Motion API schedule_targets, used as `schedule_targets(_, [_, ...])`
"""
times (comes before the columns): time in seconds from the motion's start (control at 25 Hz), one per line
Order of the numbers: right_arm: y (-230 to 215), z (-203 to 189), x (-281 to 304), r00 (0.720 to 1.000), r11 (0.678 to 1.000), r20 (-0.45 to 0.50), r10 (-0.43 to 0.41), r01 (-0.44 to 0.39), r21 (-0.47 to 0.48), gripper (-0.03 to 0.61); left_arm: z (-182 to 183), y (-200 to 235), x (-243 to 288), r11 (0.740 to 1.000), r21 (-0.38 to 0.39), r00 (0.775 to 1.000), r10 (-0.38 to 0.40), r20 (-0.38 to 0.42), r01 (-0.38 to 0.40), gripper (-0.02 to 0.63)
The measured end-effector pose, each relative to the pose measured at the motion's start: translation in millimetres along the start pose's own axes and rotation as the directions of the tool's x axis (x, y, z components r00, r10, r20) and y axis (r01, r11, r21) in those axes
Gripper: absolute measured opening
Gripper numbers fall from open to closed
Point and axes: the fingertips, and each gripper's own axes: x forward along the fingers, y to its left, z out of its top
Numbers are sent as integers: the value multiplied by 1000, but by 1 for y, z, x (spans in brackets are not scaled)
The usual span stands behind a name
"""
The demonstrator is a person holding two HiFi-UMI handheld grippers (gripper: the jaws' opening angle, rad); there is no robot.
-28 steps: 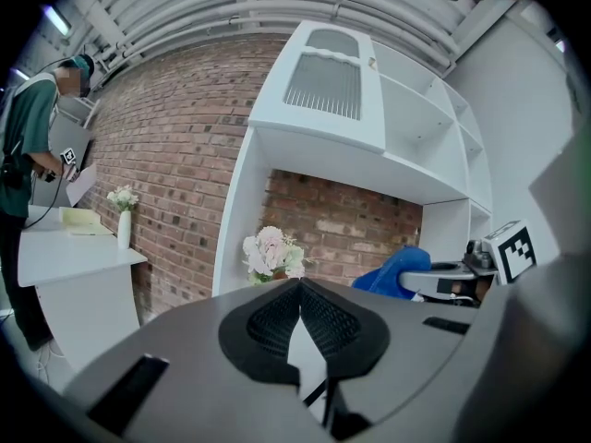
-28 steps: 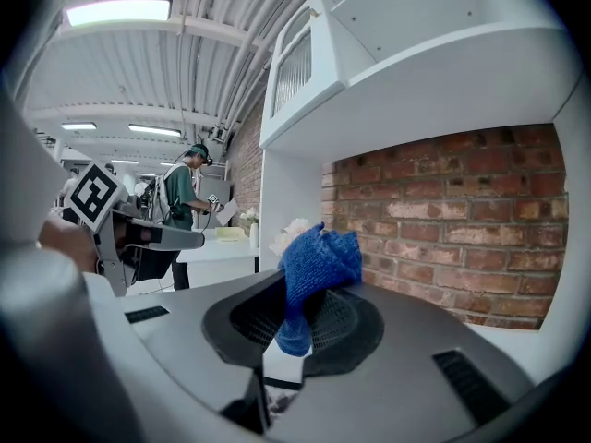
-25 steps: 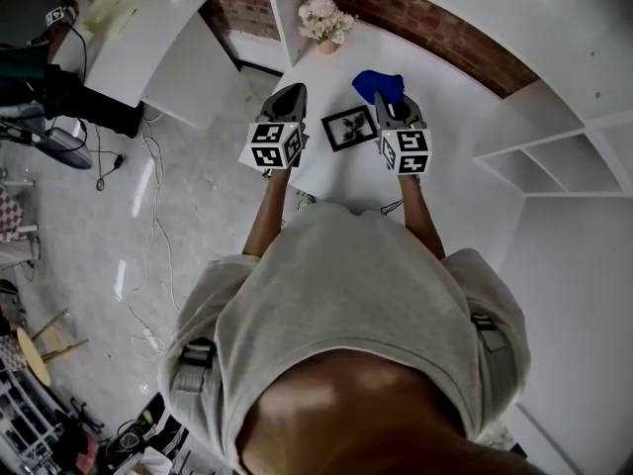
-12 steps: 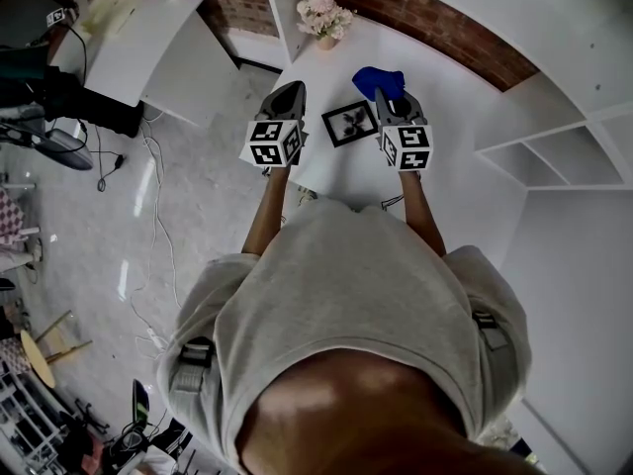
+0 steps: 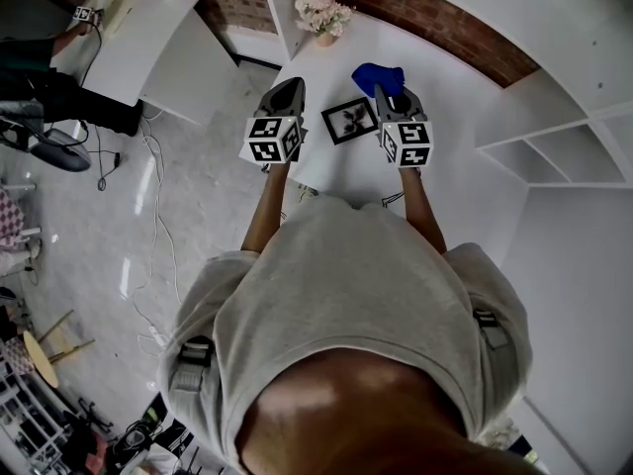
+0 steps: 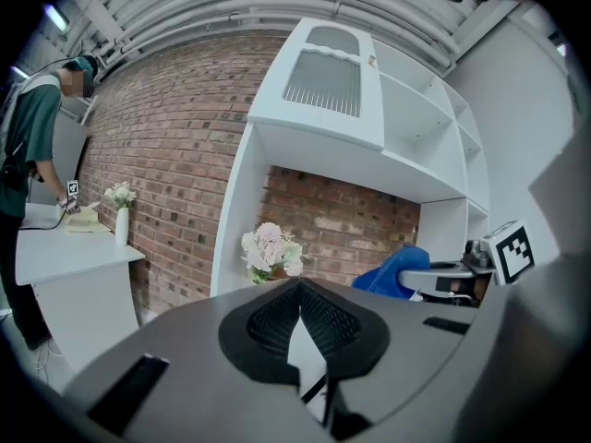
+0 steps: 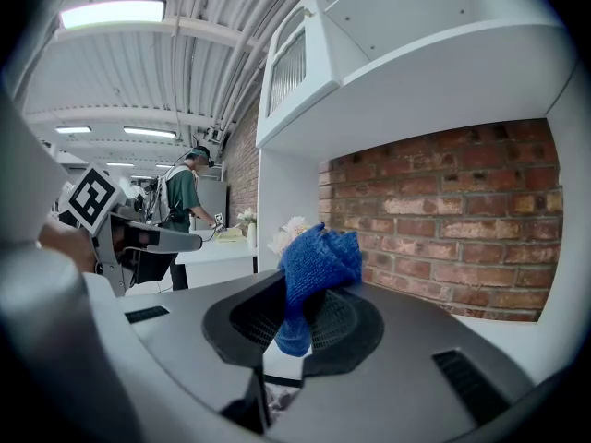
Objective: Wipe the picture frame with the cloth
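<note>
A small black picture frame (image 5: pixel 349 120) lies flat on the white table (image 5: pixel 445 97), between my two grippers. The blue cloth (image 5: pixel 377 78) is pinched in my right gripper (image 5: pixel 382 94), just right of the frame and above the table. In the right gripper view the cloth (image 7: pixel 314 268) bunches up out of the closed jaws. My left gripper (image 5: pixel 289 95) hangs left of the frame, near the table's left edge, shut with nothing between its jaws (image 6: pixel 297 305).
A pot of pale flowers (image 5: pixel 322 16) stands at the table's far end by the brick wall (image 5: pixel 435 28). White shelves (image 5: pixel 554 156) rise on the right. A person (image 6: pixel 32 146) works at another white table (image 5: pixel 148 38) to the left. Cables lie on the floor.
Both grippers have drifted slightly away from me along the table; the right one still holds the cloth. The frame has not moved on the table.
</note>
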Motion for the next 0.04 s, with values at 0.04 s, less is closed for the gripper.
schedule_targets(0.04, [0,0,1,1000,1000,0,0,0,-1,55,0,1,1,1000,0,1000,0,0,0,15])
